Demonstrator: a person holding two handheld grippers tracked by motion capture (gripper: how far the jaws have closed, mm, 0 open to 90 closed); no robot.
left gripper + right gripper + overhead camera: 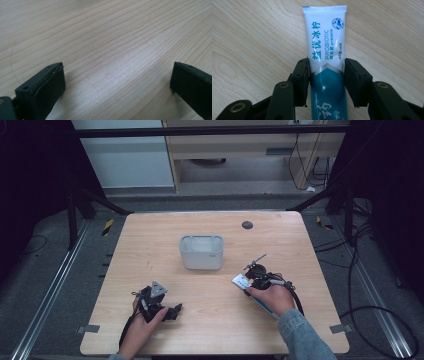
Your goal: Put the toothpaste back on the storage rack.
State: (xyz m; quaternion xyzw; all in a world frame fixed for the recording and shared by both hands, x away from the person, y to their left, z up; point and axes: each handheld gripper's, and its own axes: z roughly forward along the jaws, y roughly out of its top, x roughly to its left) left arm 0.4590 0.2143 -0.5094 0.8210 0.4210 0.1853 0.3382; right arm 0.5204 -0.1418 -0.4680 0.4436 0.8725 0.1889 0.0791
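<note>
A white and teal toothpaste tube (325,42) lies flat on the wooden table, its crimped end pointing away from the camera. My right gripper (326,67) is shut on the toothpaste tube, one jaw pressed against each long side. From above, the tube (241,281) sticks out of the right gripper (252,282) on the table's right half. My left gripper (172,311) rests low near the front left, open. Bare wood shows between the wide-apart jaws of the left gripper (117,75).
A grey-white rectangular container (201,251) stands at the table's middle, behind both grippers. A dark round cap (247,225) sits in the table top near the back edge. Black cables (360,270) lie on the floor to the right of the table.
</note>
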